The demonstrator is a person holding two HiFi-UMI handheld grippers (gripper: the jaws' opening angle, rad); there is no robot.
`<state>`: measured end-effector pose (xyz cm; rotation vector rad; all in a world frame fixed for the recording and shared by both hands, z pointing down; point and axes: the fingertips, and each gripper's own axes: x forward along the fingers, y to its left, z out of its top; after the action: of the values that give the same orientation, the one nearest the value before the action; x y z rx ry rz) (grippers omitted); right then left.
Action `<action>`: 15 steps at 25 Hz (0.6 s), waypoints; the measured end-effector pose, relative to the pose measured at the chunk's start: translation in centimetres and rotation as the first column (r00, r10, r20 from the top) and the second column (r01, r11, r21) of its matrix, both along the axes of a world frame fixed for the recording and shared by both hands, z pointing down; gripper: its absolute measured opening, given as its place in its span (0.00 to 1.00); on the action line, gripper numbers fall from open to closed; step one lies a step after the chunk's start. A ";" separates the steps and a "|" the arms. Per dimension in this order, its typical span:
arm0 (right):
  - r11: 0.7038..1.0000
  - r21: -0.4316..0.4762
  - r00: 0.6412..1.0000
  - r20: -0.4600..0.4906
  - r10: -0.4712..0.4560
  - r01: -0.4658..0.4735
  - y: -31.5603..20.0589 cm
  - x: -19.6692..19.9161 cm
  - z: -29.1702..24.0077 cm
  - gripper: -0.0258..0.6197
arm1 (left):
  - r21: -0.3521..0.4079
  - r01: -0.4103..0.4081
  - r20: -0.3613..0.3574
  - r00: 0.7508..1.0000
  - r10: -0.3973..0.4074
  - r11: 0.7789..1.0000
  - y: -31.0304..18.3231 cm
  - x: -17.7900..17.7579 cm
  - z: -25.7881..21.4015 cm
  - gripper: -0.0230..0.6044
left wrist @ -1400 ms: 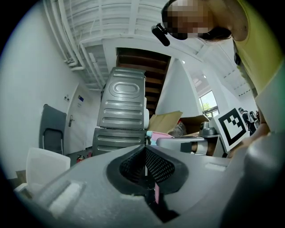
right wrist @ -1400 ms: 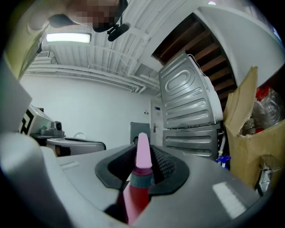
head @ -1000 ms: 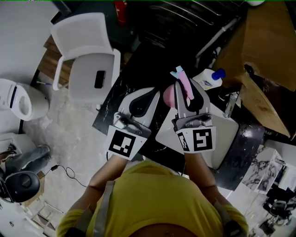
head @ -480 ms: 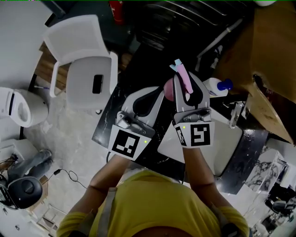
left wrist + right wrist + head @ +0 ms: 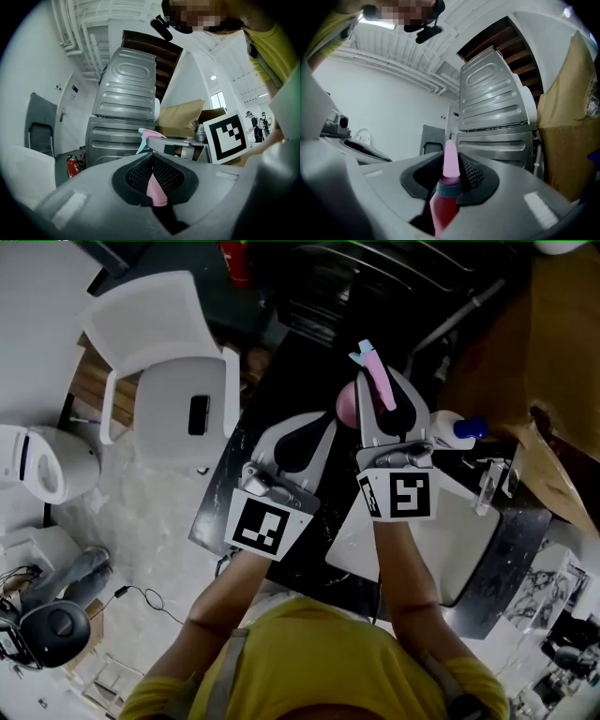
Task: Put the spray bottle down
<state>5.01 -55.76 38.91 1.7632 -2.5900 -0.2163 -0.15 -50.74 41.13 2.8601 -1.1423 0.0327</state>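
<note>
Dim, even light flattens the head view: the black table swallows detail, while the white chair and pale floor at the left stand out brightest. Both gripper views are brighter, framed by black corners and bowed by wide-angle distortion that bends the metal cabinet and the ceiling pipes. A round ceiling lamp and a window glare white; a light strip burns out overhead. The left gripper and right gripper sit soft and out of focus close to the lens.
</note>
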 end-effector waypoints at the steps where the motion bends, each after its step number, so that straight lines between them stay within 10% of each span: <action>1: 1.000 -0.001 1.000 -0.001 -0.001 0.001 -0.3 0.1 0.2 0.18 | -0.008 -0.001 0.002 1.000 0.001 1.000 -0.2 0.1 0.3 0.04; 15: 1.000 0.004 1.000 0.017 0.017 -0.017 -2.7 0.6 2.2 0.19 | -0.027 0.007 0.010 1.000 -0.006 1.000 -1.1 0.2 1.7 0.04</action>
<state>5.56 -58.45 41.08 1.7964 -2.5867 -0.2082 0.07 -51.84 42.83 2.8359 -1.1438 0.0619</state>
